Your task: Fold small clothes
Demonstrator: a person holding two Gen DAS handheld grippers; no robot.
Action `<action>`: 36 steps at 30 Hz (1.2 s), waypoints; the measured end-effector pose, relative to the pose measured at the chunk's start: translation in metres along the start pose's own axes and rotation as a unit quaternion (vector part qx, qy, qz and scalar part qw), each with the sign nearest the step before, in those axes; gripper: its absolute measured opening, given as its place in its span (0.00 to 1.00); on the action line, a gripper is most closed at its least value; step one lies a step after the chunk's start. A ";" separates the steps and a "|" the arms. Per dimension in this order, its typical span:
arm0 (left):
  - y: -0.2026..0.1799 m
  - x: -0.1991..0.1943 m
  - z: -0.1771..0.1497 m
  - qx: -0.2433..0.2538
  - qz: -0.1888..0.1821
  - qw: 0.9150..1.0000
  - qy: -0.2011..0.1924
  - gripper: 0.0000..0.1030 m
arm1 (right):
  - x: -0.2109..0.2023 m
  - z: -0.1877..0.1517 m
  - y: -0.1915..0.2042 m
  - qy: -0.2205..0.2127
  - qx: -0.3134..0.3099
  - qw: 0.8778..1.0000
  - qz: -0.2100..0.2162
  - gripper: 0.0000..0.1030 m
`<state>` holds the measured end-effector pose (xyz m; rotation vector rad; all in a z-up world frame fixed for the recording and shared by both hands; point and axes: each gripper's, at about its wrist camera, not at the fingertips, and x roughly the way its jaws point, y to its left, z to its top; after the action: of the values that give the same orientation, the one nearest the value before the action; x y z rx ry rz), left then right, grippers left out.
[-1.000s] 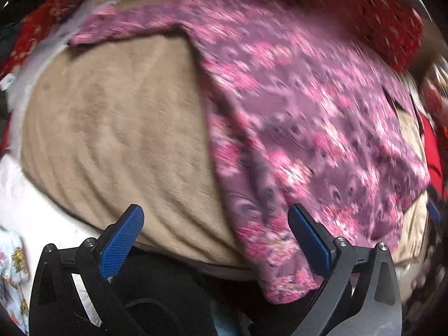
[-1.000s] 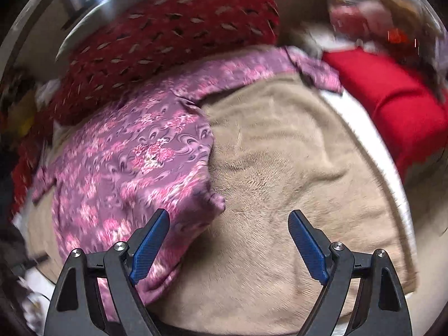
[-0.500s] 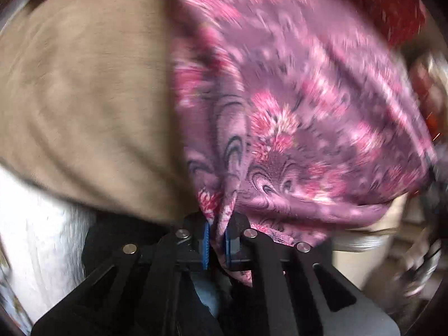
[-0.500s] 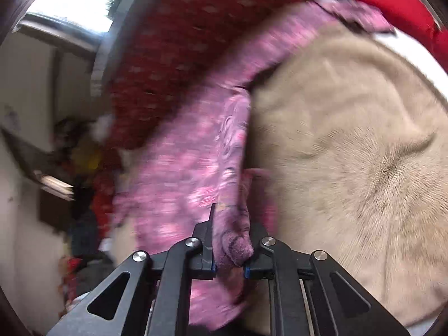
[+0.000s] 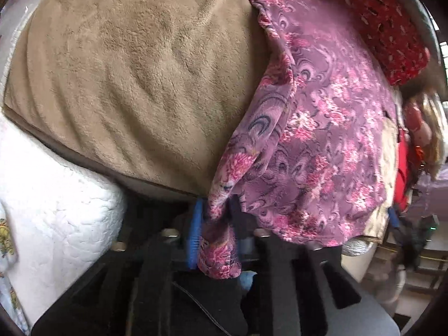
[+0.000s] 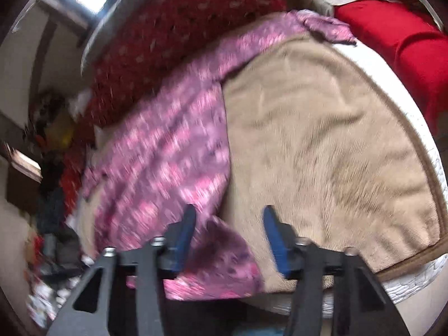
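**Garment pinched on the left, free on the right**

Purple floral garment [image 5: 322, 128] is spread over the right part of a tan fleece blanket [image 5: 134, 78] in the left wrist view, its near corner bunched and drawn down into the left gripper [image 5: 217, 224]. Those fingers [image 5: 195, 235] are clenched on that fold, blue pads pressed against the cloth, a tail of fabric hanging out below them. Beside the blanket, near left, a white quilted cover [image 5: 56, 212] shows, and far right sits a dark red patterned cloth [image 5: 392, 28].

Over to the right wrist view: the right gripper [image 6: 228, 238] has its fingers [image 6: 186, 232] released, spread apart with a clear gap. The garment [image 6: 168, 151] runs from the far edge down the left of the blanket [image 6: 322, 140], and its near hem lies between and under the spread fingers, gripped by neither. This view is blurred. A bright red cloth [image 6: 406, 47] lies far right, and the dark red patterned cloth [image 6: 182, 28] sits far left.
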<state>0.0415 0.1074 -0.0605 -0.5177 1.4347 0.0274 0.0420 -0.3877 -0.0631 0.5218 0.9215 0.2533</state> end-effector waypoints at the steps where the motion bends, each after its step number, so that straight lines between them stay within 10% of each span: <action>1: -0.002 0.000 0.000 -0.002 -0.004 1.000 -0.004 0.48 | 0.009 -0.007 0.003 0.008 -0.019 1.000 -0.017 0.54; 7: -0.006 0.016 0.007 0.011 -0.003 1.000 -0.011 0.61 | 0.052 -0.037 0.001 0.049 -0.029 0.998 -0.013 0.54; 8: 0.001 0.018 0.006 0.015 0.005 1.000 -0.013 0.60 | 0.051 -0.038 0.005 0.040 -0.039 0.998 -0.014 0.37; 10: -0.005 0.025 0.005 0.027 0.030 0.999 -0.009 0.26 | 0.043 -0.038 0.010 0.045 -0.054 0.997 0.023 0.05; 11: -0.005 0.027 0.004 0.033 0.023 0.999 0.010 0.03 | 0.032 -0.036 0.009 0.040 -0.046 0.997 0.042 0.05; 18: 0.011 0.022 -0.006 0.005 -0.023 0.998 0.051 0.04 | -0.066 -0.032 -0.023 -0.055 -0.019 0.997 0.051 0.04; 23: 0.028 0.016 0.004 -0.011 -0.021 0.999 0.031 0.04 | -0.021 -0.048 -0.072 0.032 0.054 0.997 -0.037 0.02; 26: 0.034 -0.013 0.036 -0.014 -0.011 1.000 -0.024 0.14 | -0.019 -0.046 -0.076 0.018 0.081 0.996 -0.044 0.08; 29: 0.047 -0.041 0.086 -0.042 0.011 0.995 -0.093 0.50 | -0.034 -0.026 -0.057 -0.032 0.071 0.997 -0.017 0.08; 36: 0.092 -0.047 0.204 -0.145 0.035 0.977 -0.150 0.53 | 0.002 0.017 0.013 -0.020 0.014 1.000 0.009 0.34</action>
<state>0.1945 0.2752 -0.0363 -0.6708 1.1573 0.3626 0.0572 -0.3808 -0.0493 0.5599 0.8826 0.2454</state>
